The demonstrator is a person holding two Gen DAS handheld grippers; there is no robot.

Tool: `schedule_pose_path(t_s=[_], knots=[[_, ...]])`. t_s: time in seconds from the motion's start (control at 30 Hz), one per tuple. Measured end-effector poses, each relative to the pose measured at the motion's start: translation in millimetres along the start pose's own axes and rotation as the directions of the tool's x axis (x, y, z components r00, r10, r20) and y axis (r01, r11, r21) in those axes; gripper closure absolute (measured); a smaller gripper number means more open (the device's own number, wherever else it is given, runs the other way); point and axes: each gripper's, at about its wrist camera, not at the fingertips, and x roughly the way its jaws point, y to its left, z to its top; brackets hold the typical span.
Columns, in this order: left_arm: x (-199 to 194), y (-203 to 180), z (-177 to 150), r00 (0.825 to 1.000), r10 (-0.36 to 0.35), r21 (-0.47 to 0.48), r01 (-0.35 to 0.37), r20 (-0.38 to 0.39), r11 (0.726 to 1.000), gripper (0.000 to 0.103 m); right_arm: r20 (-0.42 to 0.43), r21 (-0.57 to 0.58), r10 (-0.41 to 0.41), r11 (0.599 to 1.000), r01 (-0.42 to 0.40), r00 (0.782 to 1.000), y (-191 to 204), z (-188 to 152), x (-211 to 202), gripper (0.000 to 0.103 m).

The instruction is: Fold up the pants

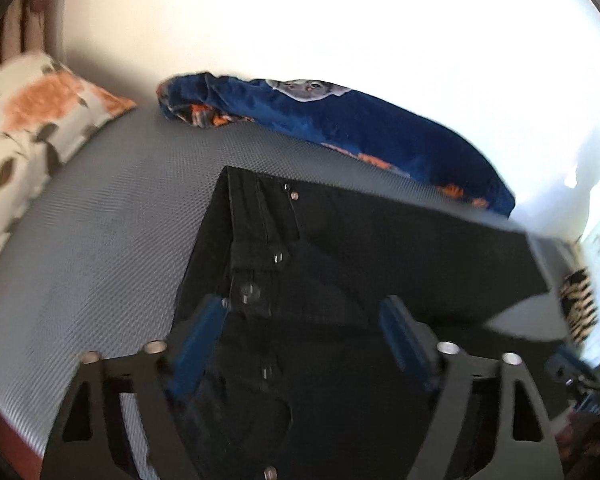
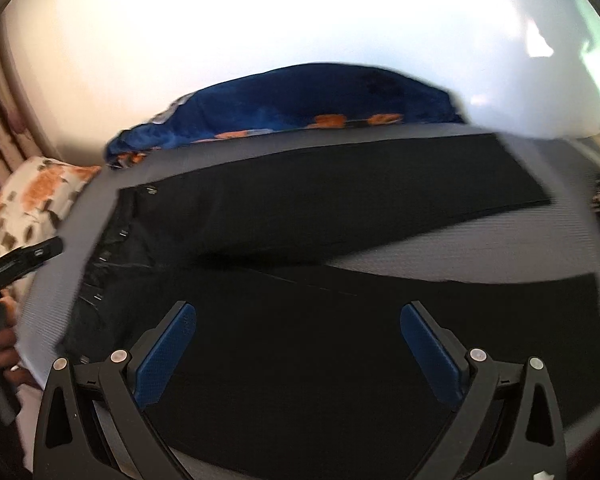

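Note:
Black pants [image 2: 340, 200] lie flat on the grey mattress [image 2: 480, 240], waist at the left and the two legs spreading apart toward the right. In the left wrist view the waistband with its button [image 1: 249, 290] lies just inside my left gripper [image 1: 304, 320]. Its blue pads [image 1: 202, 344] stand apart over the waist fabric and do not press on it. My right gripper [image 2: 300, 332] hovers open over the near leg, nothing pinched between its pads [image 2: 166, 354]. The left gripper's black body [image 2: 20, 258] and a hand show at the left edge of the right wrist view.
A blue blanket [image 1: 360, 128] with orange patches lies bunched along the far side against the white wall. A floral pillow [image 1: 32, 120] sits at the left end of the mattress. A black-and-cream patterned cloth [image 1: 578, 304] lies at the right edge.

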Motion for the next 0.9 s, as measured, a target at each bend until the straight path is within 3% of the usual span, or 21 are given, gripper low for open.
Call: schedule_pose_path(t_s=[0.1, 0.23, 0.4, 0.5, 0.67, 0.77, 0.9], knots=[[24, 28, 25, 0.994, -0.097, -0.084, 0.094, -0.04, 0.992, 0.053, -0.014, 0.019, 0.043, 0.999, -0.043, 0.999, 6, 14, 19, 0.001], [56, 53, 54, 0.981, -0.179, -0.153, 0.167, -0.068, 0.974, 0.053, -0.047, -0.014, 0.027, 1.0, -0.027, 0.999, 16, 27, 50, 0.001], [102, 82, 81, 0.943, -0.306, -0.265, 0.264, -0.131, 0.927, 0.053, -0.11, -0.013, 0.011, 1.0, -0.012, 0.994, 19, 31, 85, 0.001], [130, 97, 92, 0.923, -0.344, -0.312, 0.281, -0.17, 0.908, 0.053, -0.139, -0.015, 0.002, 1.0, -0.004, 0.99, 20, 34, 104, 0.001], [156, 117, 100, 0.922, -0.325, -0.332, 0.246, -0.21, 0.911, 0.053, -0.162, -0.039, -0.015, 0.999, 0.008, 0.987, 25, 42, 127, 0.001], [161, 120, 101, 0.905, -0.365, -0.321, 0.285, -0.221, 0.903, 0.053, -0.171, -0.053, -0.015, 0.999, 0.006, 0.985, 29, 47, 140, 0.001], [174, 113, 106, 0.879, -0.41, -0.31, 0.33, -0.244, 0.892, 0.064, -0.168, -0.081, -0.012, 0.997, -0.002, 0.986, 35, 53, 154, 0.001]])
